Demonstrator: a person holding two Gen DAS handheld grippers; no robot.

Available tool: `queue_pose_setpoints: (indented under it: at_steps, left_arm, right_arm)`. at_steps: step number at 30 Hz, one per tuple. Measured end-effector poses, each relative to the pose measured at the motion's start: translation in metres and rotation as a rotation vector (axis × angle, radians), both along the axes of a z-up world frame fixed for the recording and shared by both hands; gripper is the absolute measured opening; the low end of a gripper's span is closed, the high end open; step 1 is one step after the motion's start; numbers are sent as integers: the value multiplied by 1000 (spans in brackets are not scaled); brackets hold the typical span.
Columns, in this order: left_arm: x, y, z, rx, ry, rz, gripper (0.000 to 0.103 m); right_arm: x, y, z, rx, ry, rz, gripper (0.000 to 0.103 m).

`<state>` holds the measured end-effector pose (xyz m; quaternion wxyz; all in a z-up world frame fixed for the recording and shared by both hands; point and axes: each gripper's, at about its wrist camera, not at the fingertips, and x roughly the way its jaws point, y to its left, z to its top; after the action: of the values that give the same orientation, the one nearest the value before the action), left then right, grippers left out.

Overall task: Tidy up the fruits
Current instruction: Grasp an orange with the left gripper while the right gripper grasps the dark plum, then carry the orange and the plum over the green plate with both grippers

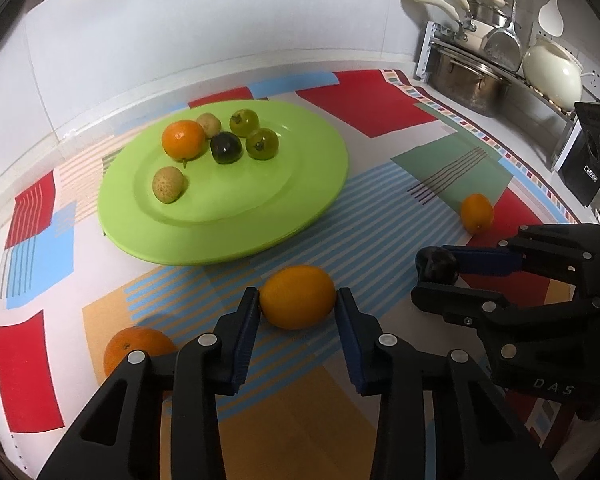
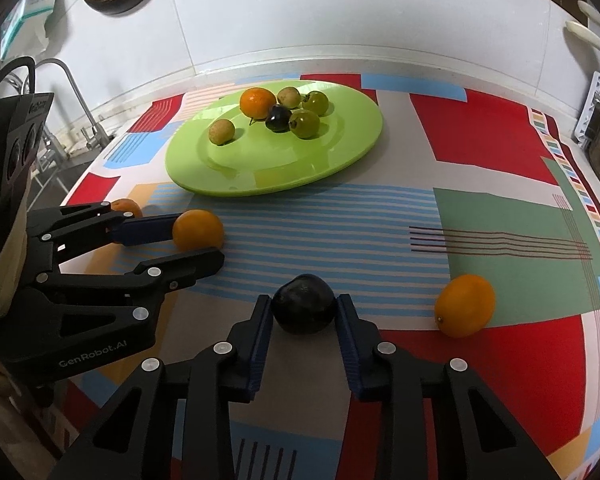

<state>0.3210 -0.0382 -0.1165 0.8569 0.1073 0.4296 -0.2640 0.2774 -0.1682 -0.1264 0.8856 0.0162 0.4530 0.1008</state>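
Left hand-held gripper (image 1: 297, 305) clamped on the yellow-orange fruit (image 1: 297, 296), right hand-held gripper (image 2: 304, 310) pinched round the dark plum (image 2: 303, 304), both low on the bench just in front of the green plate (image 1: 320, 184). Round, slick skins, so could easily squirt out and roll on lifting. Might also bump the plated fruit.

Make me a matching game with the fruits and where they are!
Things:
1. dark plum
2. yellow-orange fruit
3. two green fruits
4. small orange fruit

Places:
A. on the green plate
B. alone on the cloth
C. between the right tool's pads
D. between the left tool's pads

Pairs: 1-C, 2-D, 3-A, 4-B
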Motion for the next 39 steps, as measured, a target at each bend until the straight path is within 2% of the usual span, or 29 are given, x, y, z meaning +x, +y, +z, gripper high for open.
queue_pose_setpoints:
  at_steps: [27,39]
  left_arm:
    - [-26,24,54,-63,-121,62,37]
    - [-22,41,86,-68,-212,114,37]
  right_arm:
    - [-23,10,51,13,-144,-34,33]
    - [-18,18,86,12,-258,-45,33]
